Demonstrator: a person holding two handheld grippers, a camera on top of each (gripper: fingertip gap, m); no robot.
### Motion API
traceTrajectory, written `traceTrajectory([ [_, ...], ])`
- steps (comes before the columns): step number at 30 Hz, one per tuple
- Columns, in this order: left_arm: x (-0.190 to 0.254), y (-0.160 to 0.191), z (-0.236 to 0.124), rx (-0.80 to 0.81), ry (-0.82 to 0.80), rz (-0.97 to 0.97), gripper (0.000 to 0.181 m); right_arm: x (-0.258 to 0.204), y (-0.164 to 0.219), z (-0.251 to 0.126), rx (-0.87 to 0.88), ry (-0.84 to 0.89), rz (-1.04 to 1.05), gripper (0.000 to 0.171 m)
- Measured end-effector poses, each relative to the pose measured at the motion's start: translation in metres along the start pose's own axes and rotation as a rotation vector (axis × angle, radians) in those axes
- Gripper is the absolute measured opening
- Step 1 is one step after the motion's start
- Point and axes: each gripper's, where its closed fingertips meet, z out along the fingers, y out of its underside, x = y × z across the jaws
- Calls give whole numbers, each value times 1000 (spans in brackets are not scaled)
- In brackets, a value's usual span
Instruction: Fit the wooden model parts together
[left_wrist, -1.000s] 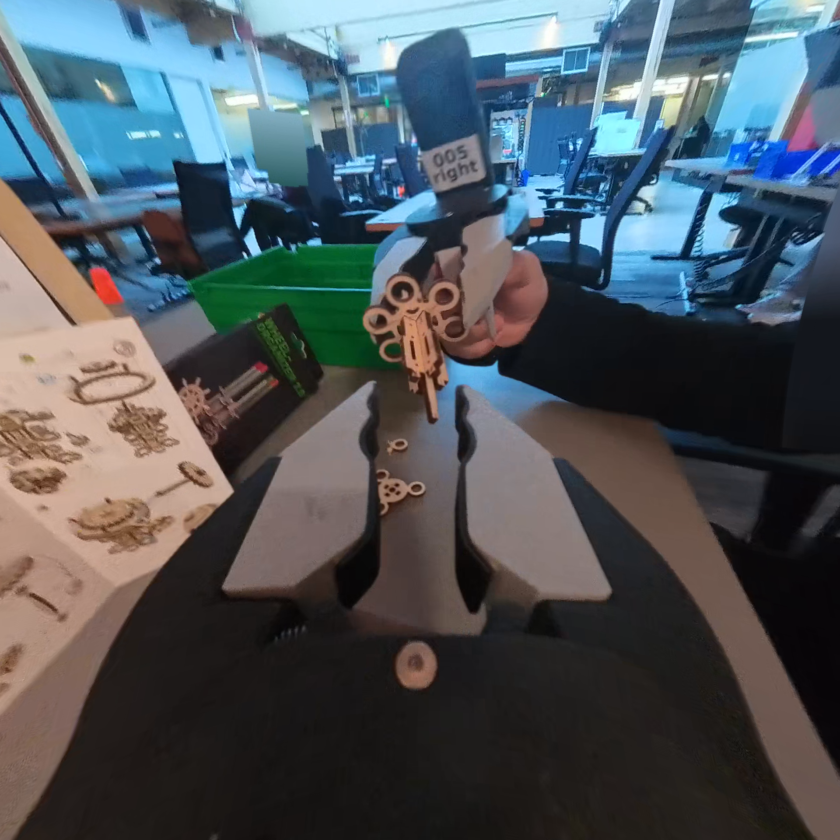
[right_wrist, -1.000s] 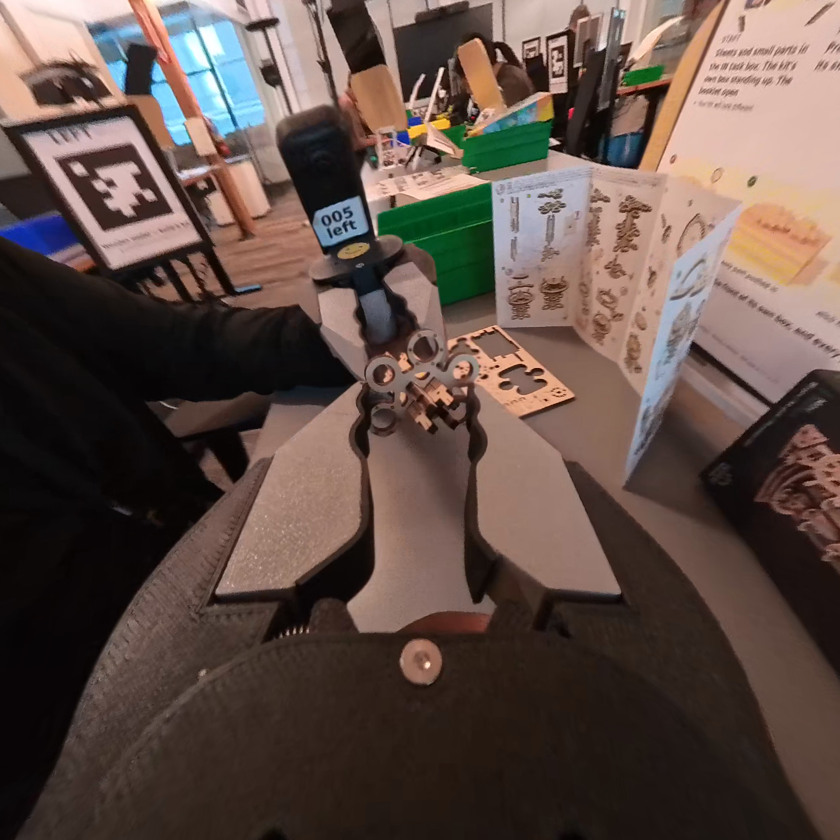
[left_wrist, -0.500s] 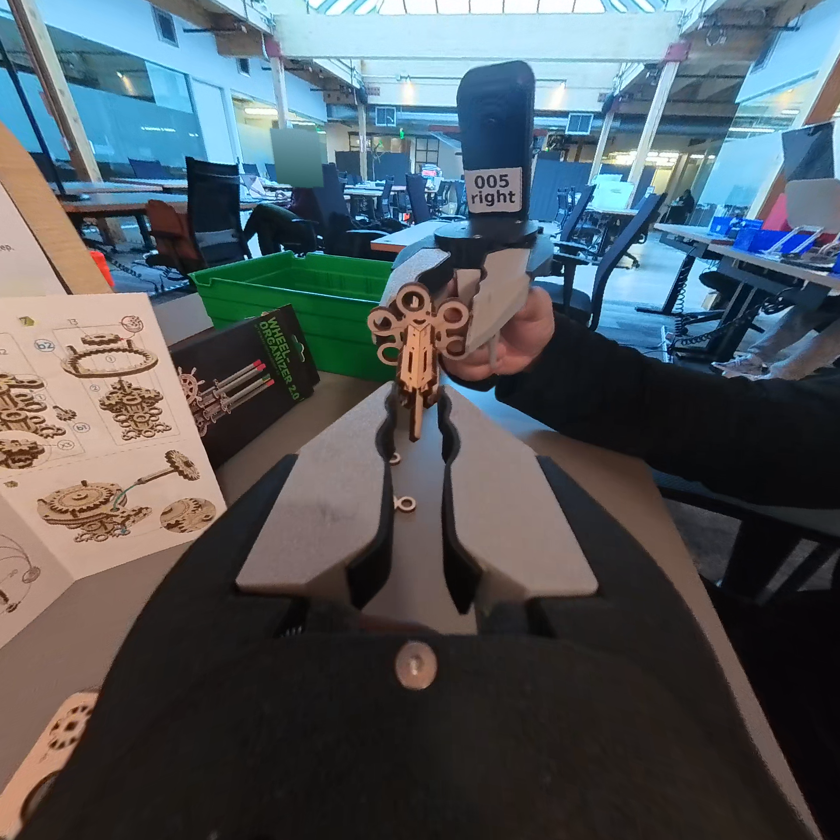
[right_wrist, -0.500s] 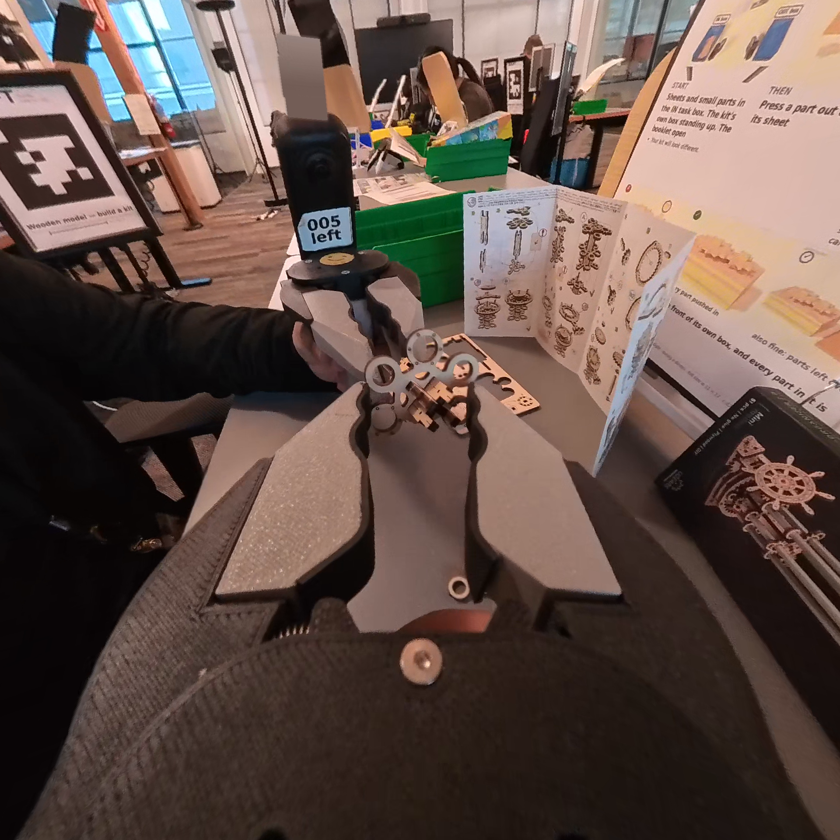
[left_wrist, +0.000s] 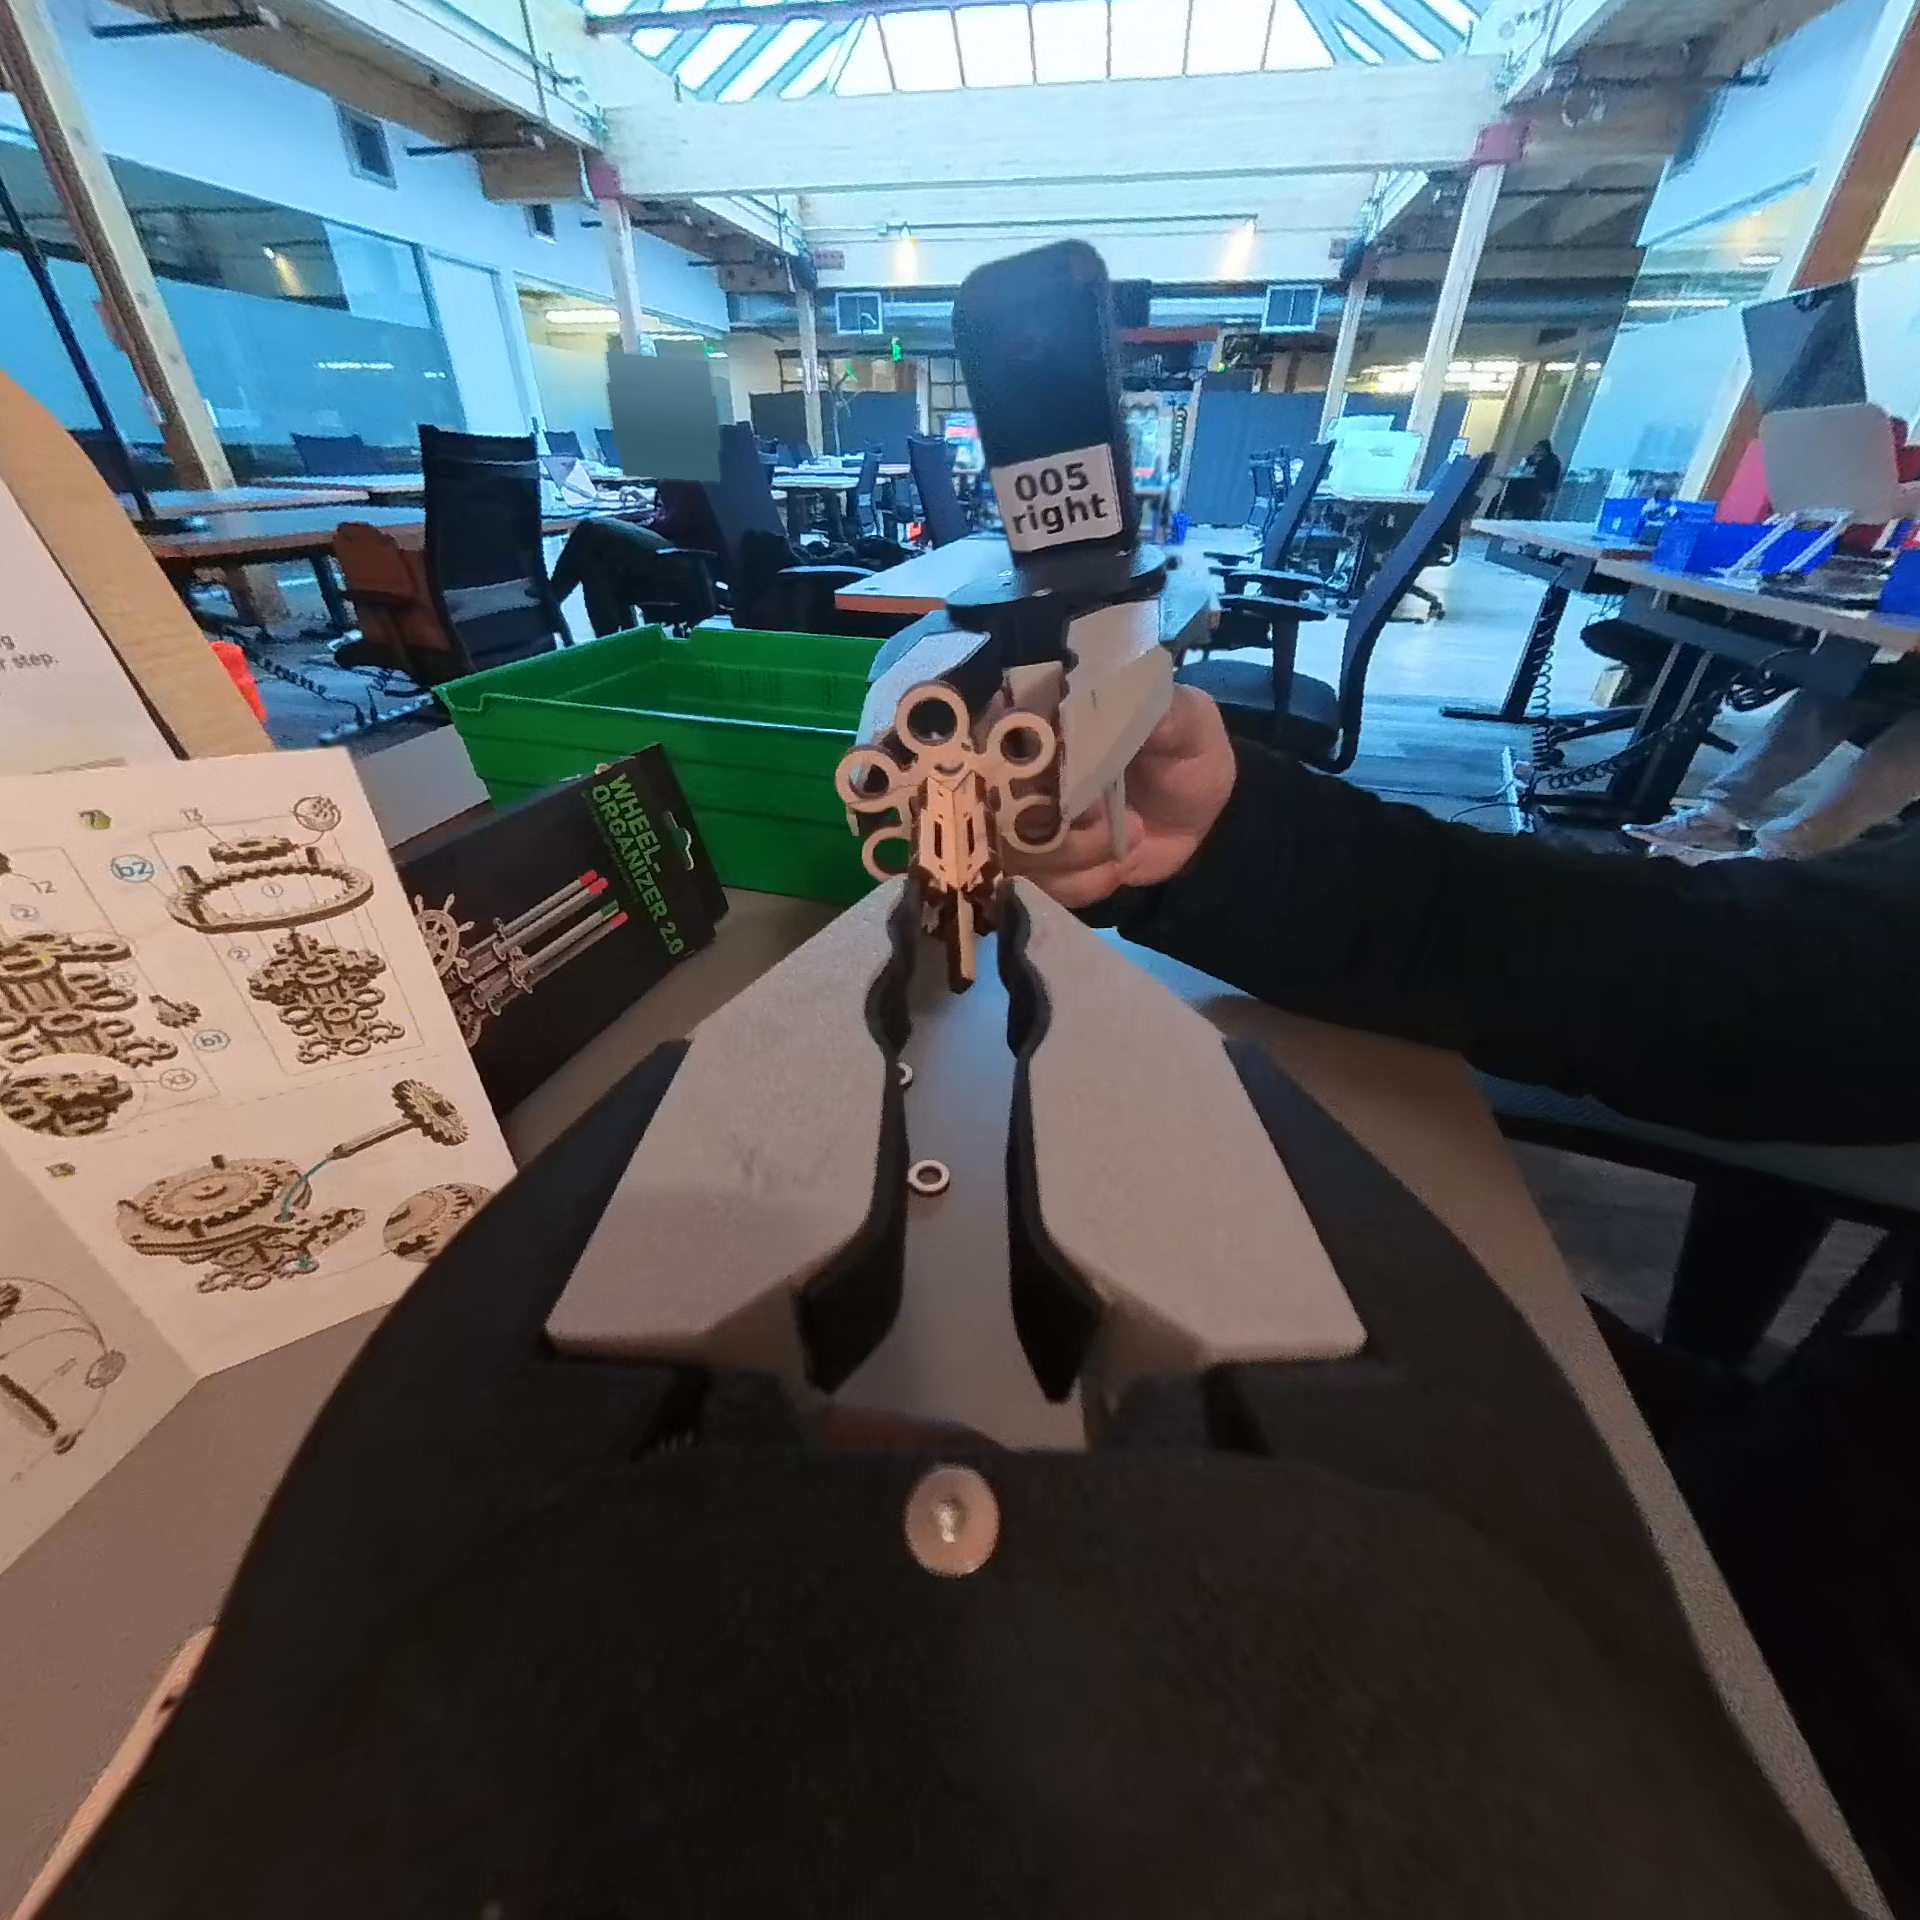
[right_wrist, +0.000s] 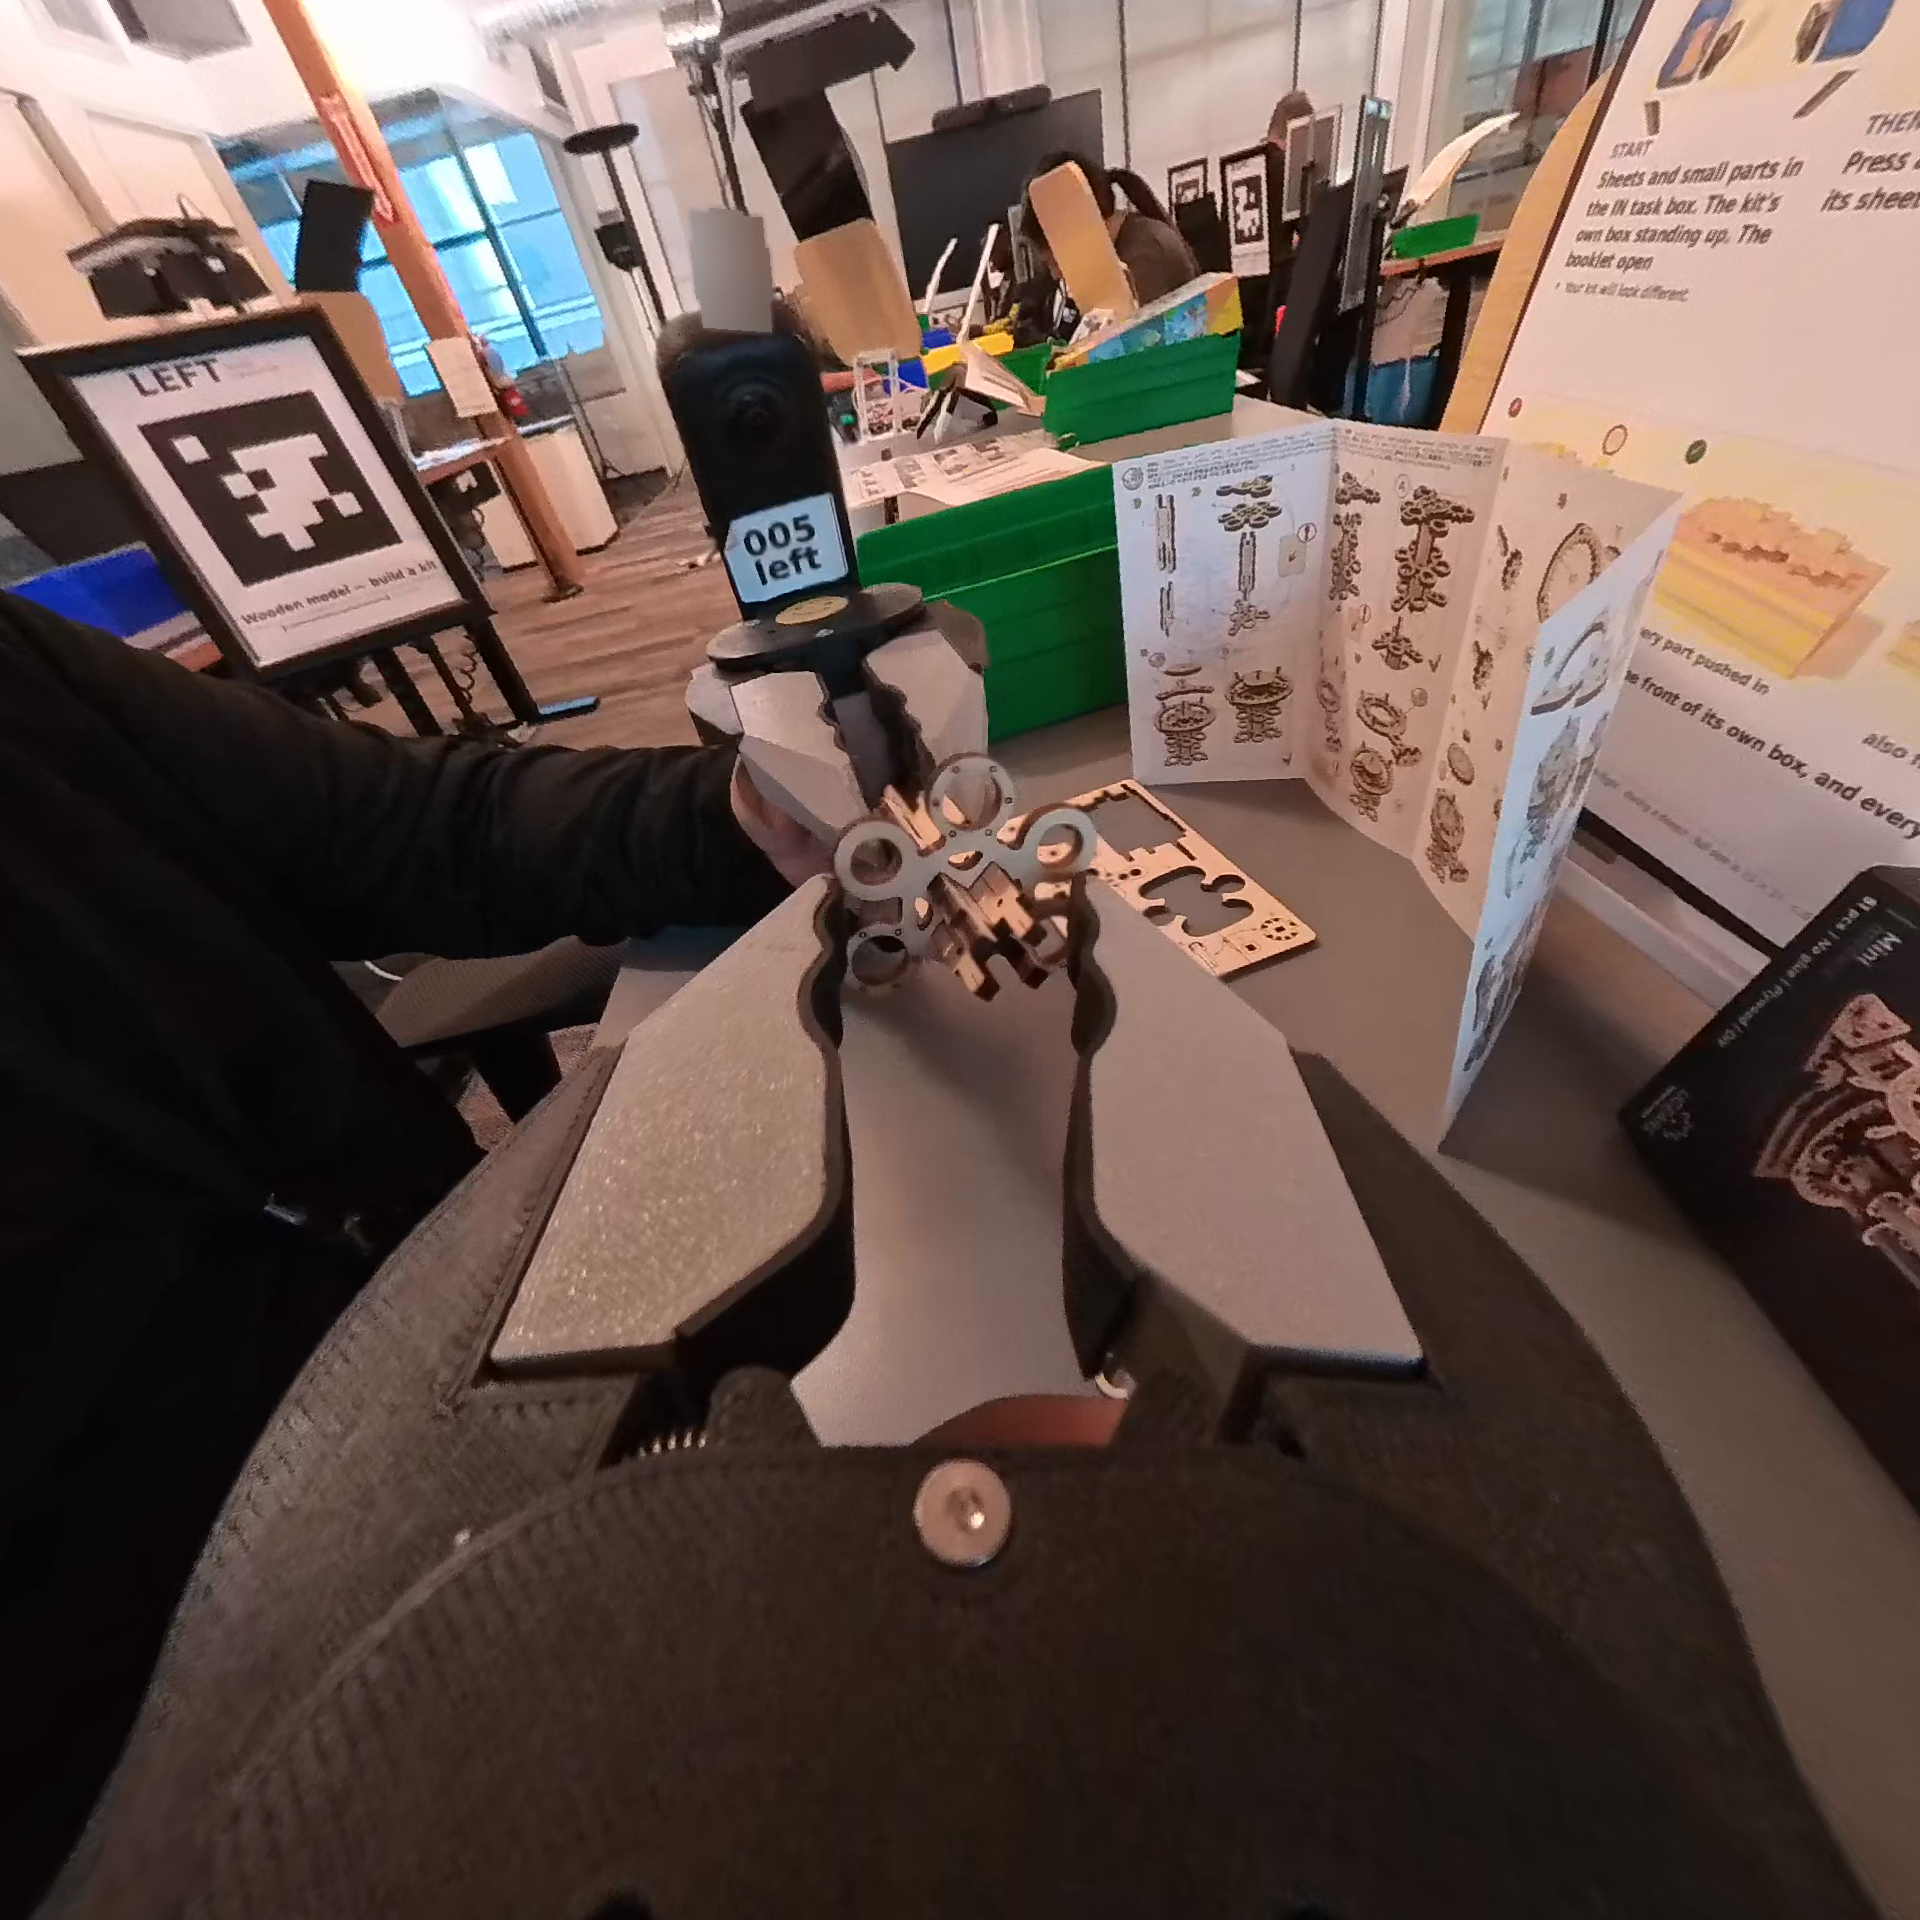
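Wooden model up in the air, ring plate clamped at the tips of the right gripper, jaws only partly closed around it. Narrow shaft end poking between the left gripper tips, contact impossible to tell. Loose rings on the table only in left view; punched sheet and booklet only in right.

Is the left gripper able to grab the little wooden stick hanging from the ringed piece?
Probably yes. The left gripper has its jaws open on either side of the wooden stick below the ringed piece, which the right gripper holds. Nothing sits between them.
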Motion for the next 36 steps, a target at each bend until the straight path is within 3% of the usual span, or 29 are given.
traceTrajectory([
  [17, 10, -6, 0, 49, 94, -126, 10, -13, -4, -10, 15, -55, -63, 27],
  [26, 16, 9, 10, -20, 62, -21, 15, -20, 10, 6, -60, -79, -73, 27],
  [28, 18, 5, 8, -13, 87, -37, 14, -22, 7, 4, -50, -93, -71, 23],
  [29, 20, 4, 7, -6, 106, -58, 14, -21, 6, 3, -43, -90, -64, 12],
  [36, 18, 6, 9, -16, 96, -63, 14, -16, 6, 1, -49, -72, -62, 12],
])
